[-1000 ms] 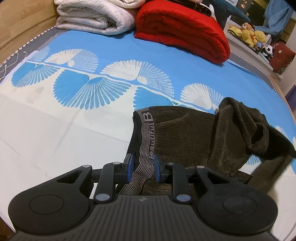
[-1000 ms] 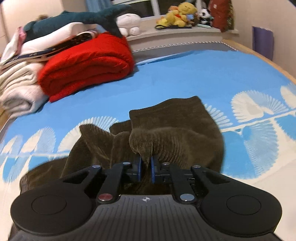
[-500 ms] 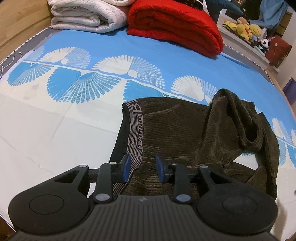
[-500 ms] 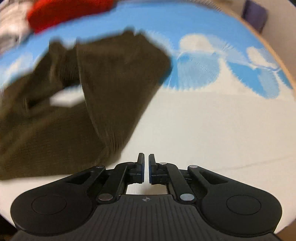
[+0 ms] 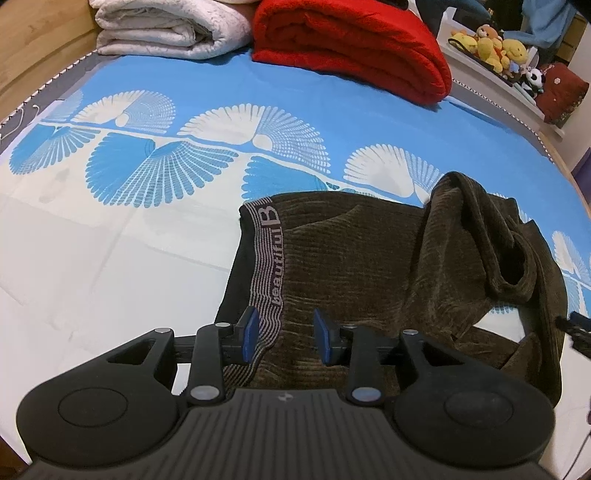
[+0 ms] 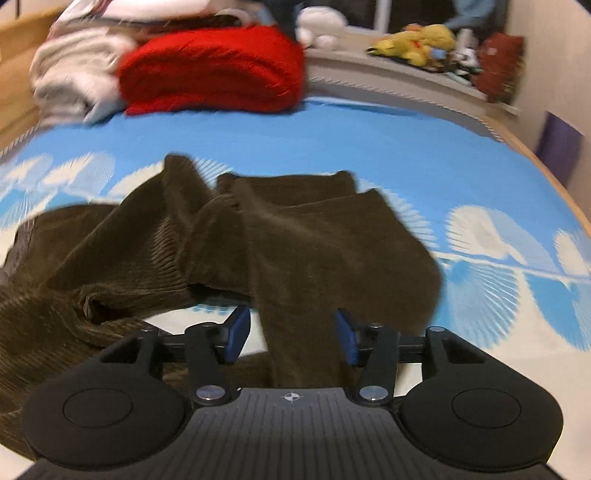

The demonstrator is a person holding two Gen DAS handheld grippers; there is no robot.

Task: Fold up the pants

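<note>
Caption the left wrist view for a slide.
Open left gripper poised over the striped waistband of brown corduroy pants lying rumpled on a blue-and-white bedsheet.

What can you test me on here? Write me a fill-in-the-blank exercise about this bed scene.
1. The waistband of the brown pants bears the word ____.
2. The folded blanket beside the white quilt is ____ in colour.
3. The pants lie on a bedsheet printed in white and ____.
4. The right tool has its jaws ____, with a pant leg between them.

Missing words: beautiful; red; blue; open

Bed (image 5: 110, 258) w/ blue sheet, toy shelf (image 5: 495, 62)
</note>
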